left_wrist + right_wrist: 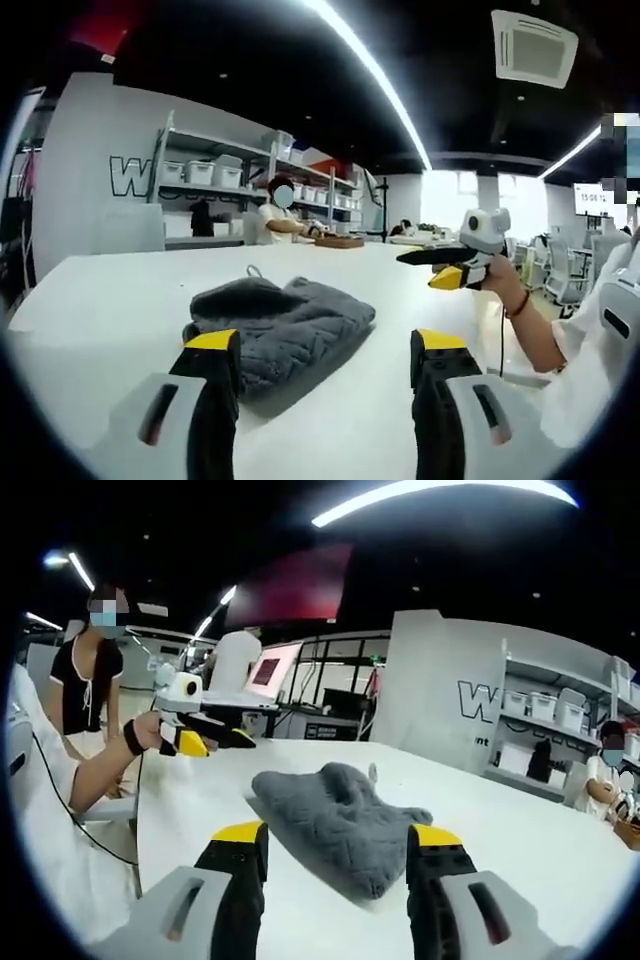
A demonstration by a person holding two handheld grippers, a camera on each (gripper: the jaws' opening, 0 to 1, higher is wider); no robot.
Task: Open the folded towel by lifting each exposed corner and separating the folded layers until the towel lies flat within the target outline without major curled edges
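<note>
A grey quilted towel [285, 325] lies folded and bunched on the white table [110, 300]. In the left gripper view my left gripper [326, 345] hovers just short of it, open, with the left fingertip [212, 341] over the towel's near edge. My right gripper [452, 268] is held in a hand off to the right, above the table. In the right gripper view the same towel [335, 820] lies straight ahead, and my right gripper [338, 836] stands open with nothing held. My left gripper [205, 738] floats at the left, beyond the towel.
The person's sleeve [590, 340] and a cable hang at the table's right edge. A seated person [280, 215] works at the far end, in front of shelves with white bins [215, 172]. Another person [90, 670] stands behind at the left. Bare table [530, 830] surrounds the towel.
</note>
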